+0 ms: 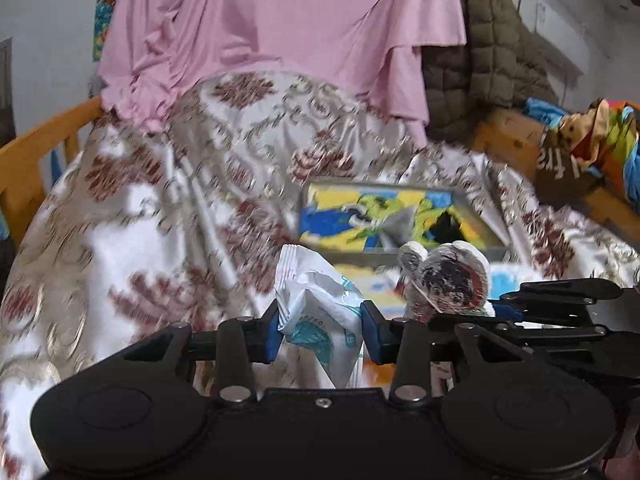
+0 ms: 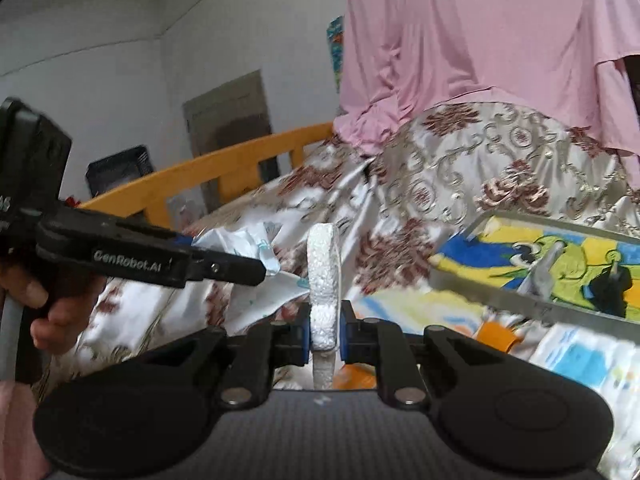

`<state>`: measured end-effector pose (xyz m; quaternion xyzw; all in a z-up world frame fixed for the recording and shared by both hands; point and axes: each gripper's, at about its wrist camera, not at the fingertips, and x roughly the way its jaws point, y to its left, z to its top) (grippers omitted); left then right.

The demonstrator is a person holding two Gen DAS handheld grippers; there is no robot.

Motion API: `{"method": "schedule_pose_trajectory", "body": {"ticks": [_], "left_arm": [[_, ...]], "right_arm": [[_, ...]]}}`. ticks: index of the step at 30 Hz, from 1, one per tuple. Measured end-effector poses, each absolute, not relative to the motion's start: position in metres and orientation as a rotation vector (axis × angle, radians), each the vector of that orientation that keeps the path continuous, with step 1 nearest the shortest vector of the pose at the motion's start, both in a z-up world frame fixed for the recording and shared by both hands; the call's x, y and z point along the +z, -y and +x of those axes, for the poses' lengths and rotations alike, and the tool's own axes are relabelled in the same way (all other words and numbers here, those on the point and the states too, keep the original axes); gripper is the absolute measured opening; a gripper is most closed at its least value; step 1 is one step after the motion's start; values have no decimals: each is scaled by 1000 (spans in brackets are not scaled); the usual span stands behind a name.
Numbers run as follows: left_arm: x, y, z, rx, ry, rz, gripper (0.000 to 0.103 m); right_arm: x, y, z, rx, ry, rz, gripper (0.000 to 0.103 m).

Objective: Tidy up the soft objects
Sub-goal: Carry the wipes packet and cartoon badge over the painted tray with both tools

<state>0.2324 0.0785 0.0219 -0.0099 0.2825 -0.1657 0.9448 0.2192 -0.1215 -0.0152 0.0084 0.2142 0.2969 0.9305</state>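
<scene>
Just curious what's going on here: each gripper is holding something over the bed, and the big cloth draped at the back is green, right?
Not quite: the draped cloth is pink, as the left wrist view shows. The rest holds: the left gripper grips a white packet and the right gripper grips a white foam piece.

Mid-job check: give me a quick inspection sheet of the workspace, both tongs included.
Surface: floral bedspread over a bed with a wooden rail.
Job's things: white packet in left tongs; foam disc with a cartoon face, edge-on in right tongs.
Clutter: tray with a colourful liner; small dark item and grey item inside.
Grippers: both shut on their loads, side by side.
Cables: nothing seen.
Surroundings: pink cloth hanging behind, quilted jacket, white walls.
</scene>
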Motion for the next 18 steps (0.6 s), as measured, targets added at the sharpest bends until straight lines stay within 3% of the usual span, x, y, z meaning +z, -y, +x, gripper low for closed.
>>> {"method": "schedule_pose_trajectory", "body": {"ticks": [18], "left_arm": [[1,42,419,-432,-461,84,42]], "right_arm": [[9,233,395,386,-309,292,14]]}}
